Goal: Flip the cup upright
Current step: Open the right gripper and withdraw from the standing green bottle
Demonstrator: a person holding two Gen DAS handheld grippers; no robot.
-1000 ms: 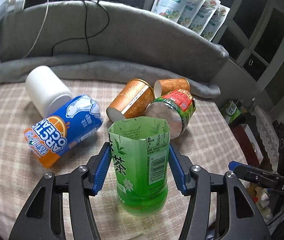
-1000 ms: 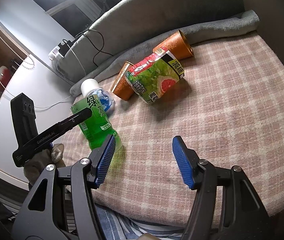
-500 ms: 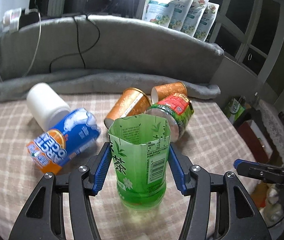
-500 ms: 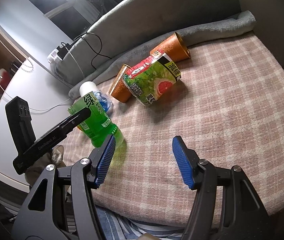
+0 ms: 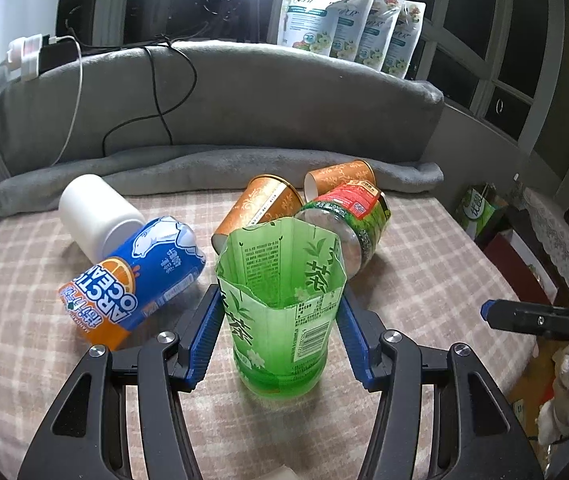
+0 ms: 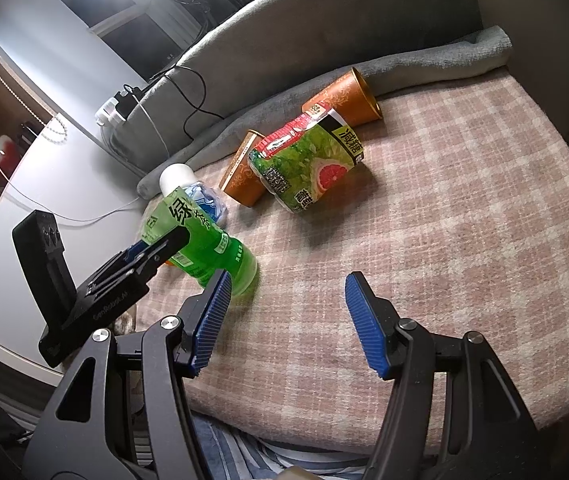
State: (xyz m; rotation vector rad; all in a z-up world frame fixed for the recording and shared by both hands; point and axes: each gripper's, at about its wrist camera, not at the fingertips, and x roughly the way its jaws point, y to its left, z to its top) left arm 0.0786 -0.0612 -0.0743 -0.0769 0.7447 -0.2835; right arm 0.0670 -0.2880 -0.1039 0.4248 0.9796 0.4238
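Note:
A green tea cup (image 5: pixel 280 312), cut from a bottle, stands upright with its open rim up on the checked cloth (image 5: pixel 424 280). My left gripper (image 5: pixel 278 334) has a blue pad on each side of it; a thin gap shows on both sides. The cup also shows in the right wrist view (image 6: pixel 208 248), with the left gripper (image 6: pixel 152 248) beside it. My right gripper (image 6: pixel 284 320) is open and empty, to the right of the cup above the cloth (image 6: pixel 444 240).
Lying on their sides behind: a blue-orange Arctic Ocean cup (image 5: pixel 132 280), a white cup (image 5: pixel 96 212), two brown paper cups (image 5: pixel 260 208) (image 5: pixel 340 176) and a grapefruit-label cup (image 5: pixel 348 224). A grey blanket roll (image 5: pixel 204 164) lines the back. The table edge drops off at right.
The left gripper's view has tilted up a little and the green cup now stands level on the cloth. Its pads have eased slightly off the cup. The right gripper has barely moved.

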